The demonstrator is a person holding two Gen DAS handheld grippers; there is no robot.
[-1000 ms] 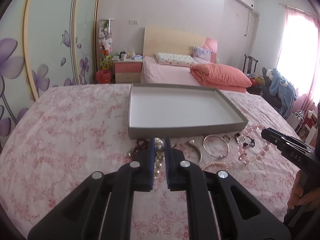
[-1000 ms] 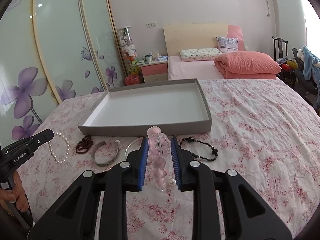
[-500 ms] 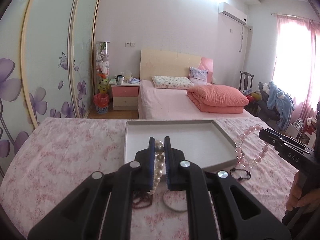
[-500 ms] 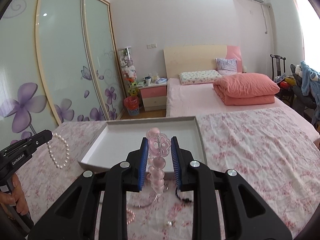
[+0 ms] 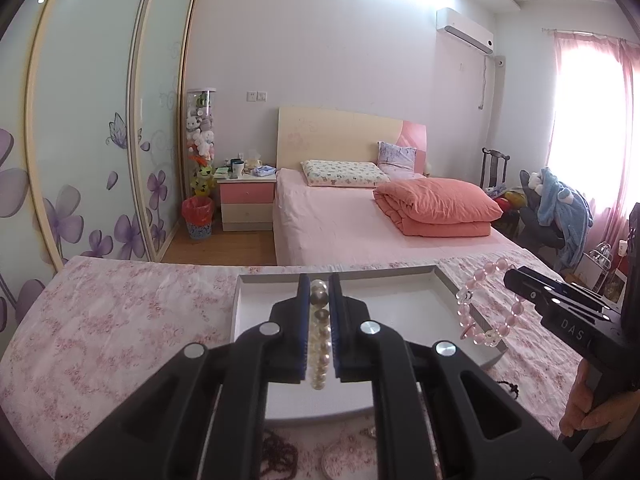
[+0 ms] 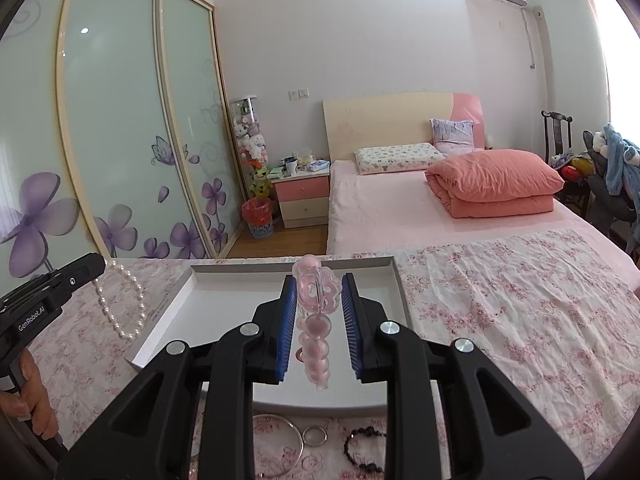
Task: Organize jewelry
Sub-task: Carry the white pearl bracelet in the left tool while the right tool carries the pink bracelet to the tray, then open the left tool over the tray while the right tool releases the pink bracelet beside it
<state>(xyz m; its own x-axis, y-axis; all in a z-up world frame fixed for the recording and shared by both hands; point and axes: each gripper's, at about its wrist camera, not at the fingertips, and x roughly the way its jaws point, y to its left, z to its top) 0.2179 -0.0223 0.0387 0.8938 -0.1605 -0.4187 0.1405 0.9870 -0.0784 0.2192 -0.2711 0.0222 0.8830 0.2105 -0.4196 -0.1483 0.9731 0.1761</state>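
My left gripper (image 5: 319, 286) is shut on a white pearl bracelet (image 5: 319, 344) and holds it above the shallow grey tray (image 5: 412, 300) with a white inside. The pearls hang in a loop in the right wrist view (image 6: 120, 304) at the tray's left side. My right gripper (image 6: 318, 286) is shut on a pink bead bracelet (image 6: 316, 336), also above the tray (image 6: 224, 304). The pink beads hang from it at the tray's right edge in the left wrist view (image 5: 486, 304).
On the floral cloth (image 6: 500, 320) in front of the tray lie a silver bangle (image 6: 280, 452), a small ring (image 6: 315, 436), a black bead bracelet (image 6: 360, 452) and dark red beads (image 5: 276, 456). A bed (image 5: 360, 224) stands beyond the table.
Both grippers have risen from the cloth with their bracelets and moved forward over the tray. The other jewelry has dropped to the bottom of both views.
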